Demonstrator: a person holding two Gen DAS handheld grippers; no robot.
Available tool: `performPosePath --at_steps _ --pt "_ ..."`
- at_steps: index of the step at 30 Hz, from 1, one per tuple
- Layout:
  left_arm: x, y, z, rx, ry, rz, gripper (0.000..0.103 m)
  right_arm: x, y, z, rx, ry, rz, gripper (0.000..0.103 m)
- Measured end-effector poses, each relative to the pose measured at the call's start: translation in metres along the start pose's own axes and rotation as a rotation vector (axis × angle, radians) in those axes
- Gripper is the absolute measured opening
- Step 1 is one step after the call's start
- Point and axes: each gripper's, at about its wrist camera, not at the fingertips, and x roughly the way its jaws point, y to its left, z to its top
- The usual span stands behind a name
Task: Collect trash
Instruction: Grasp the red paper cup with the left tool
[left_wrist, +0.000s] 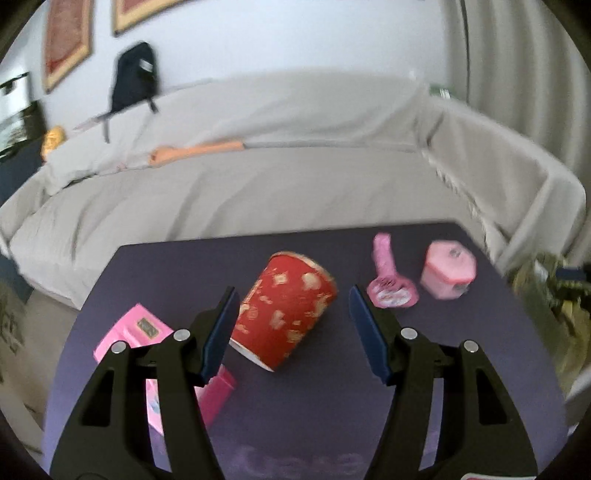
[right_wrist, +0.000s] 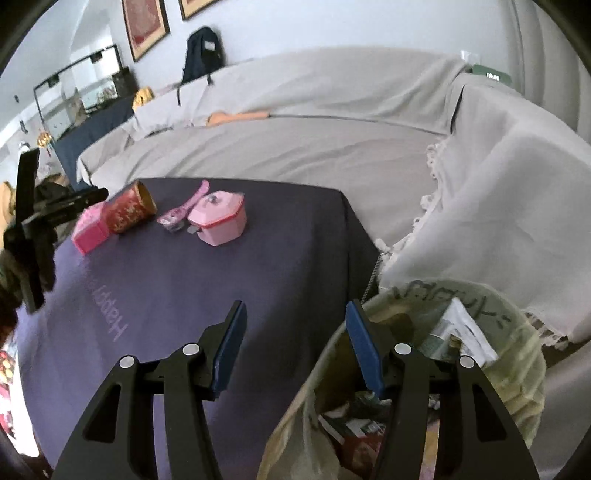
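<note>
A red paper cup with gold marks lies on its side on the counter, which has a dark purple cloth over it. The left gripper hangs just above the cup, and its jaws stand wide with the cup seen between the blue pads. The pads do not press on it — there is a clear gap on the right side, and the left pad looks very close to the cup's edge.

Just left of the cup lies a pink box, partly hidden under the gripper. To the right of the cup lies a pink toy watch, and beside that sits a pink pot-shaped box with a lid. The watch and the pot-shaped box are close together.

The right gripper is at the near right corner of the counter. Its jaws stand wide too, and nothing is in them. Right below it is an open trash bag, pale and see-through, hanging beside the counter — it has paper and small packs in it already. From this side the red cup, the pink box, the watch and the pot-shaped box sit in a little group at the far left of the counter, well apart from the bag.

Behind the counter is a big sofa with a light grey cover. A dark backpack rests on top of it against the wall.
</note>
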Motion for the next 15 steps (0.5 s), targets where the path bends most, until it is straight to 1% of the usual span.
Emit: performPosePath --at_steps 2,3,5,7,9,12,14,15 --pt "0.014 0.008 0.004 0.018 0.058 -0.035 0.058 0.011 0.002 0.006 0.019 0.019 -0.001 0.053" --pt "0.023 0.011 0.005 0.045 0.096 -0.037 0.058 0.017 0.003 0.01 0.04 0.026 -0.002 0.053" --pt "0.037 0.012 0.004 0.108 0.127 0.019 0.058 0.025 0.005 0.016 0.08 0.027 0.008 0.053" --pt "0.042 0.013 0.003 0.117 0.138 0.045 0.059 0.03 0.009 0.024 0.099 0.027 0.05 0.053" --pt "0.051 0.016 0.004 0.091 0.16 0.042 0.059 0.033 0.019 0.03 0.068 0.03 0.063 0.053" --pt "0.062 0.021 0.007 0.049 0.181 0.049 0.06 0.037 0.04 0.036 0.007 0.019 0.028 0.053" --pt "0.069 0.027 0.008 -0.018 0.199 0.051 0.06 0.04 0.051 0.039 -0.01 0.026 0.036 0.053" --pt "0.07 0.03 0.008 -0.051 0.208 0.047 0.058 0.042 0.058 0.04 -0.013 0.031 0.04 0.053"
